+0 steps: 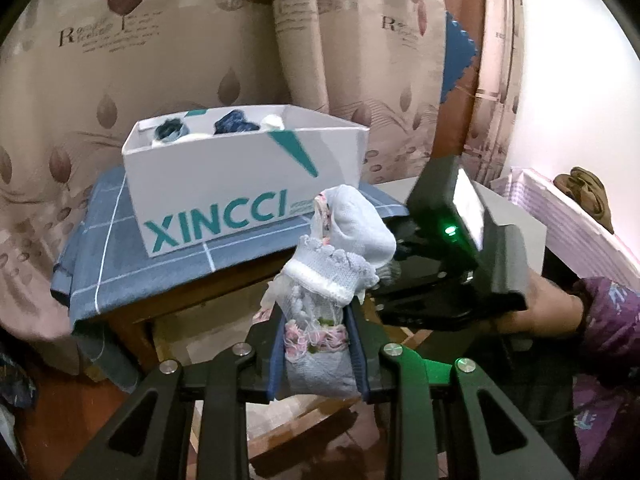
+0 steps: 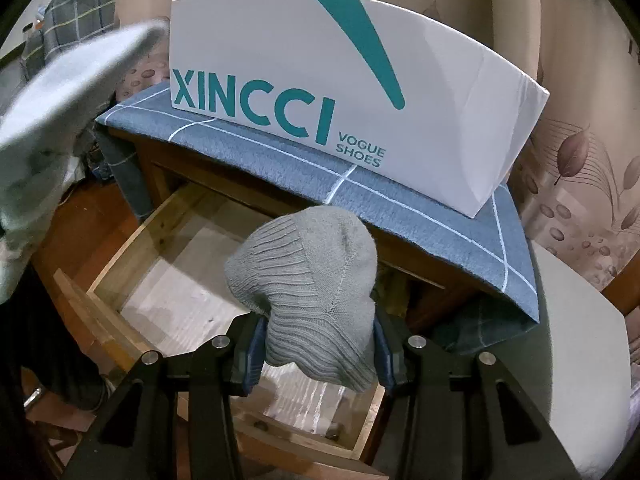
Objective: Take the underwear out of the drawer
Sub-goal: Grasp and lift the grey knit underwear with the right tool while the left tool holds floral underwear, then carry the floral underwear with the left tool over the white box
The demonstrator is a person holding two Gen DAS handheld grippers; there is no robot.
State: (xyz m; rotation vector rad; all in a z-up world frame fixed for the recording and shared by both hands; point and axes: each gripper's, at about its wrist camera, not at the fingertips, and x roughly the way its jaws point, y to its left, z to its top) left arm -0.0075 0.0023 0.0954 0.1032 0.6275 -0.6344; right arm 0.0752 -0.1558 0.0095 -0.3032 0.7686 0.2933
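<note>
My left gripper (image 1: 316,332) is shut on a white lacy garment (image 1: 340,248) with pink flower trim, held up in front of the white XINCCI shoe box (image 1: 240,176). My right gripper (image 2: 318,344) is shut on a grey ribbed knit garment (image 2: 308,272), held above the open wooden drawer (image 2: 116,264), which shows a bare pale bottom. In the left wrist view the right gripper's black body (image 1: 452,248) is just right of the white garment. The white garment (image 2: 52,140) appears blurred at the left of the right wrist view. Rolled dark and white pieces (image 1: 236,122) lie inside the box.
The box stands on a blue checked cloth (image 2: 400,200) over a wooden cabinet. A patterned curtain (image 1: 120,60) hangs behind. A grey surface (image 2: 576,340) lies to the right, and pink-white bedding (image 1: 576,232) with a brown item. A person's hand and purple sleeve (image 1: 600,320) hold the right gripper.
</note>
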